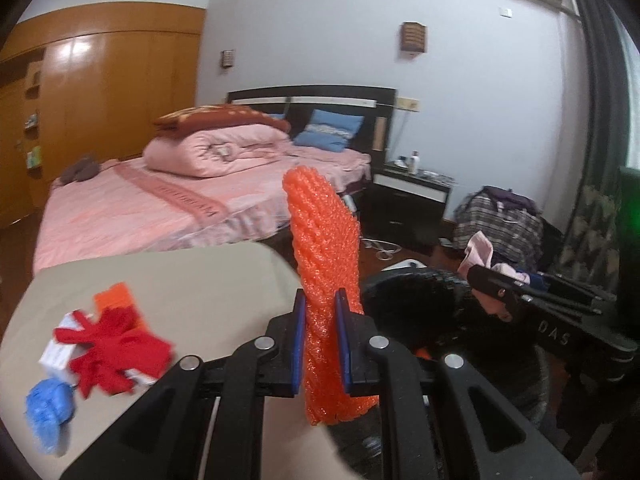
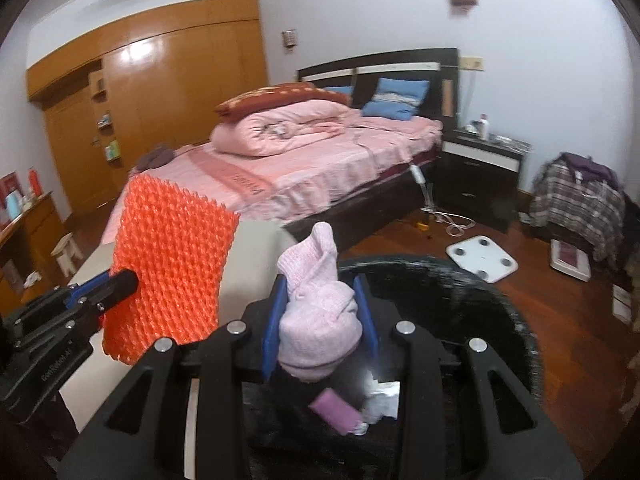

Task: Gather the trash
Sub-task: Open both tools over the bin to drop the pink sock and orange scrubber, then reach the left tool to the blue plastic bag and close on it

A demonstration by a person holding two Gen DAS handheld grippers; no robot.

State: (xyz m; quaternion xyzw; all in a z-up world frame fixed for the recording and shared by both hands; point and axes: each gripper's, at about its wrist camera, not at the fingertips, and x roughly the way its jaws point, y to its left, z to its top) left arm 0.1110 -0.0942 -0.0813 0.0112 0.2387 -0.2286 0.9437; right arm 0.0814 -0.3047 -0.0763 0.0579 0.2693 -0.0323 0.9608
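Observation:
My left gripper [image 1: 320, 344] is shut on an orange foam net sleeve [image 1: 326, 276], which stands upright between the blue pads. The same orange foam net sleeve [image 2: 172, 268] and the left gripper [image 2: 120, 284] show at the left of the right wrist view. My right gripper [image 2: 320, 320] is shut on a balled pink knitted sock [image 2: 316, 320], seen from the left wrist view as the right gripper [image 1: 494, 290] with pink cloth. Below both sits a black-lined trash bin [image 2: 460, 280] holding a pink wrapper [image 2: 336, 410] and crumpled foil [image 2: 382, 398].
A beige table [image 1: 192, 280] carries red gloves [image 1: 116, 348], an orange piece [image 1: 116, 300], a white box [image 1: 60, 354] and a blue crumpled item [image 1: 50, 406]. Behind stand a pink bed [image 2: 320, 160], a dark nightstand [image 2: 476, 168], a white scale [image 2: 482, 258] and a plaid bag [image 2: 576, 200].

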